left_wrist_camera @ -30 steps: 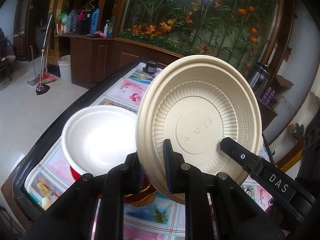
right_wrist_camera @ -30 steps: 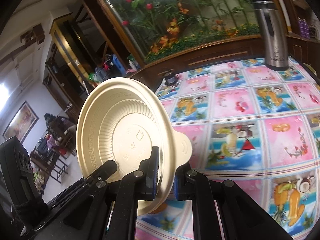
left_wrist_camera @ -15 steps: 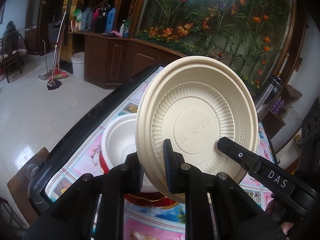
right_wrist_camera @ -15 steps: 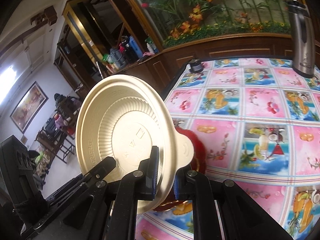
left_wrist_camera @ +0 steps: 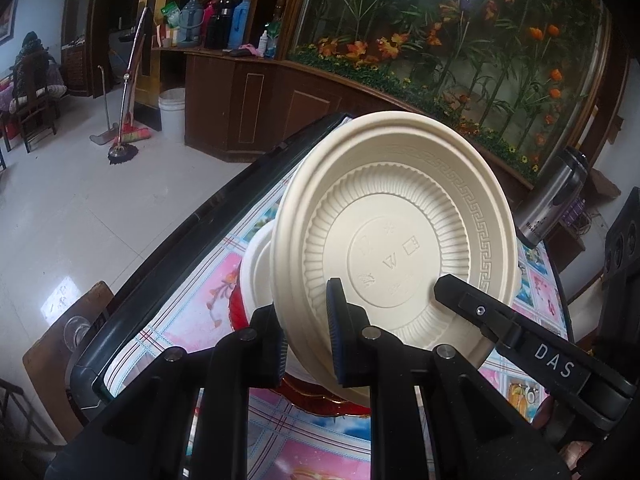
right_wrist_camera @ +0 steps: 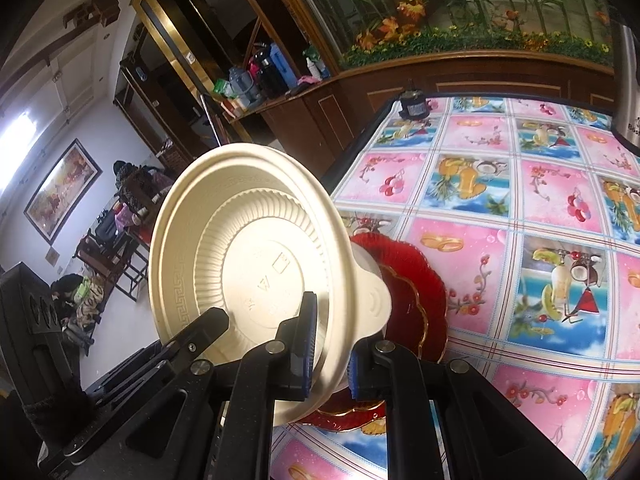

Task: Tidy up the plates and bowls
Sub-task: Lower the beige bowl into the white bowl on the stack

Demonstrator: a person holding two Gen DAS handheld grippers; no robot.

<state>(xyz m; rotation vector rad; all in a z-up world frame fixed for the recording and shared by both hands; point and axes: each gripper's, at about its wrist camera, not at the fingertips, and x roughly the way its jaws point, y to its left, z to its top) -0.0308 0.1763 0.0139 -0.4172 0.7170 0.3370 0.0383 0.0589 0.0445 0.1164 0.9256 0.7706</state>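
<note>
Both grippers are shut on the rim of one cream plastic bowl (left_wrist_camera: 396, 240), held tilted with its ribbed underside toward the cameras; it also shows in the right wrist view (right_wrist_camera: 248, 264). My left gripper (left_wrist_camera: 306, 336) clamps the near rim. My right gripper (right_wrist_camera: 328, 344) clamps the opposite rim; its finger marked DAS (left_wrist_camera: 520, 340) shows in the left wrist view. Behind the bowl a white bowl (left_wrist_camera: 256, 268) sits on a red plate (right_wrist_camera: 408, 296) on the table, mostly hidden.
The table has a pink and blue fruit-print cloth (right_wrist_camera: 520, 240) and a black raised edge (left_wrist_camera: 192, 240). A steel thermos (left_wrist_camera: 552, 200) stands at the far right, a small dark jar (right_wrist_camera: 414, 106) at the far end. A wooden cabinet (left_wrist_camera: 260, 100) lies beyond.
Both grippers have carried the cream bowl toward the red plate and white bowl. The white bowl, wide in view before, is now almost covered by the held bowl.
</note>
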